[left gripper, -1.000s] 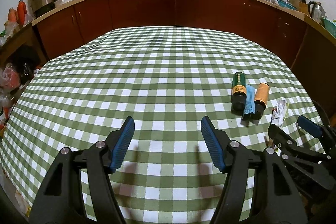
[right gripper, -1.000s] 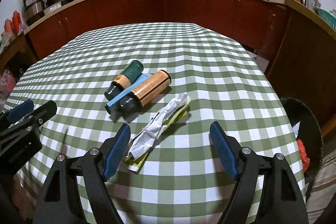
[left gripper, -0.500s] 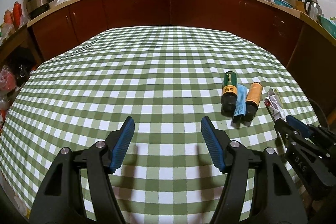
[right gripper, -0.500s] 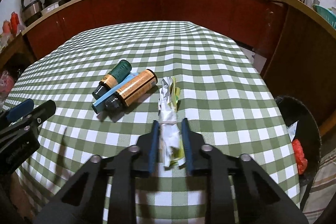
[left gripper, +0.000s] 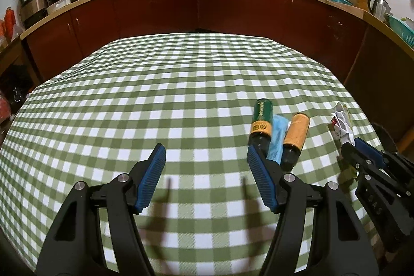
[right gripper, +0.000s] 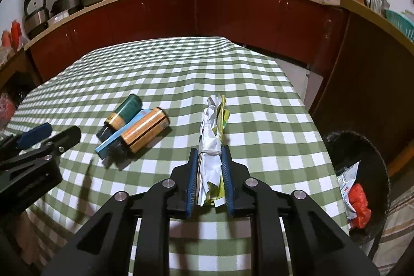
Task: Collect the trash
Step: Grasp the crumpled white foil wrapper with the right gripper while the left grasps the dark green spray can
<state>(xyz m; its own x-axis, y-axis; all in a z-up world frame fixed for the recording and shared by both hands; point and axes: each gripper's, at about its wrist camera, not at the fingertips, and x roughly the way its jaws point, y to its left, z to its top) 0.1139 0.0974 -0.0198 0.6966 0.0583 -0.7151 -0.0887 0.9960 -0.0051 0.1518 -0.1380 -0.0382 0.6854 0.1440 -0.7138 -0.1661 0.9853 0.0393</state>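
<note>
Right gripper (right gripper: 210, 155) clamped on crumpled wrapper (right gripper: 211, 146); left gripper (left gripper: 206, 149) apart, empty. Only right view shows bin (right gripper: 372, 146).

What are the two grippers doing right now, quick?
Left gripper: open, holding nothing.
Right gripper: shut on the crumpled wrapper, fingers having just closed.

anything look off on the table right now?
Nothing damaged or spilled. Two bottles, green bottle and orange bottle, lie on their sides on the tablecloth with a blue strip wedged between them. The right gripper is shut on the crumpled wrapper.
</note>
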